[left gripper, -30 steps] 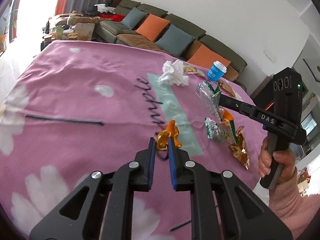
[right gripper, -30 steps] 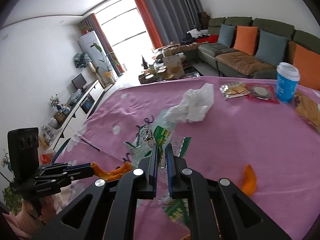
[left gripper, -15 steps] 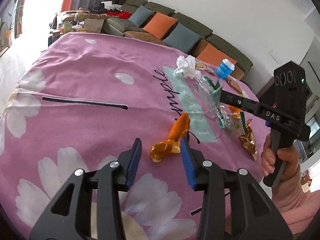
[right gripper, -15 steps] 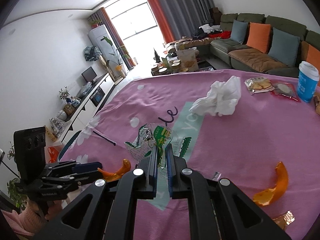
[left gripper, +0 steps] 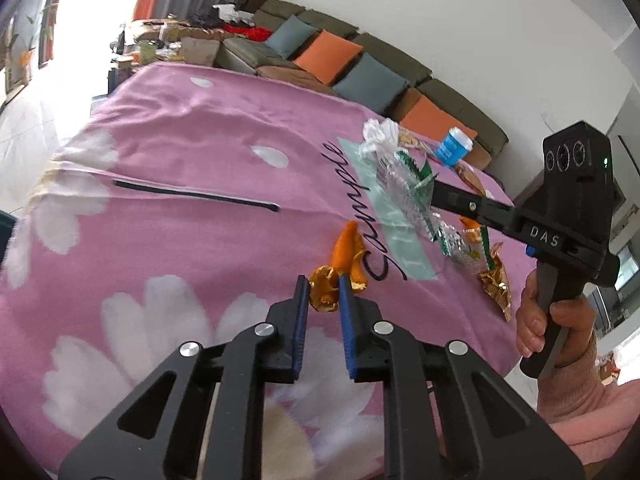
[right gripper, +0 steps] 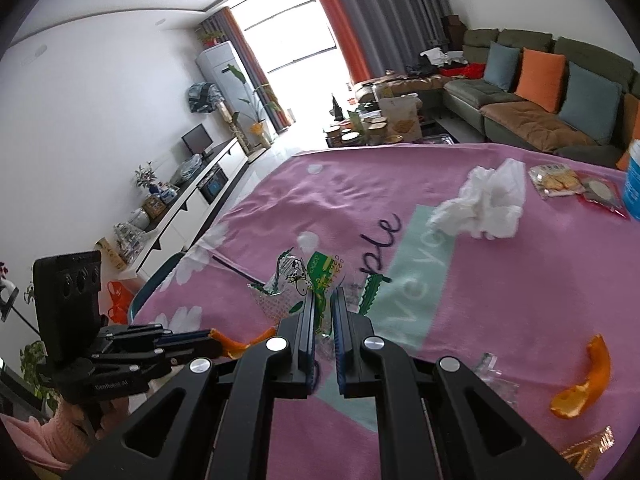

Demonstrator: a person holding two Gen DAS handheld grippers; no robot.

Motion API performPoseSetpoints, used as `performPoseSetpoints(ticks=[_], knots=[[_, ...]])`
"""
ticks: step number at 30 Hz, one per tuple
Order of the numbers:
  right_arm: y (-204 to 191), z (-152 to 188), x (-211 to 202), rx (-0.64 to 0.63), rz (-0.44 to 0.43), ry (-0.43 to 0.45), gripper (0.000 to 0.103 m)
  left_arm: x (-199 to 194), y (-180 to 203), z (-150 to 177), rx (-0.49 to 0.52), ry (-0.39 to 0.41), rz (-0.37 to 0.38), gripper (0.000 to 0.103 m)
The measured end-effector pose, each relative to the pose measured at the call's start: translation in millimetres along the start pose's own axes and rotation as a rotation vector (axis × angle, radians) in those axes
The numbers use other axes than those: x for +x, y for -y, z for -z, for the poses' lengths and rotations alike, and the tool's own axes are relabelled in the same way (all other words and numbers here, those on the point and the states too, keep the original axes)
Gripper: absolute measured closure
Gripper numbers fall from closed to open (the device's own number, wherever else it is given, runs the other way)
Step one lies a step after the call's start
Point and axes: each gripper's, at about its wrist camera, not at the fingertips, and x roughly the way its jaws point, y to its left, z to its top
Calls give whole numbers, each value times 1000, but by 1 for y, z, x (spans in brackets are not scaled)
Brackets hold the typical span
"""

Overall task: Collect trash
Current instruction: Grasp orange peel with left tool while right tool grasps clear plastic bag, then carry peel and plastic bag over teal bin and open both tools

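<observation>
My left gripper [left gripper: 323,294] is closing its blue pads on a curled orange peel [left gripper: 344,256] over the pink flowered blanket [left gripper: 180,152]; the pads touch the peel's near end. In the right wrist view that gripper [right gripper: 210,336] shows at lower left with the peel [right gripper: 236,345] at its tips. My right gripper [right gripper: 322,306] is shut on a clear and green snack wrapper [right gripper: 316,276], held above the blanket. From the left wrist view the wrapper [left gripper: 404,188] hangs from the right gripper [left gripper: 431,196], which a hand holds at the right.
Loose on the blanket lie a crumpled white tissue [right gripper: 486,208], a second orange peel [right gripper: 586,388], a gold wrapper [left gripper: 496,284], a green wrapper [left gripper: 464,248] and snack packets [right gripper: 556,182]. A blue cup [left gripper: 454,148] stands at the far edge. A sofa is behind.
The left gripper opened, leaving the peel on the blanket between its pads, then closed on it again. The right gripper shifted sideways with the wrapper still in it.
</observation>
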Motion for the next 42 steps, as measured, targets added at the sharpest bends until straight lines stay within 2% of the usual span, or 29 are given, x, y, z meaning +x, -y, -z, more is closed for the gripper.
performPoseSetpoints(ticks=[19, 42], knots=[[-89, -20, 43, -150, -161, -48, 96, -106, -61, 9, -120, 194, -133, 90], [-180, -22, 96, -299, -302, -141, 96, -186, -108, 10, -201, 340, -301, 91]])
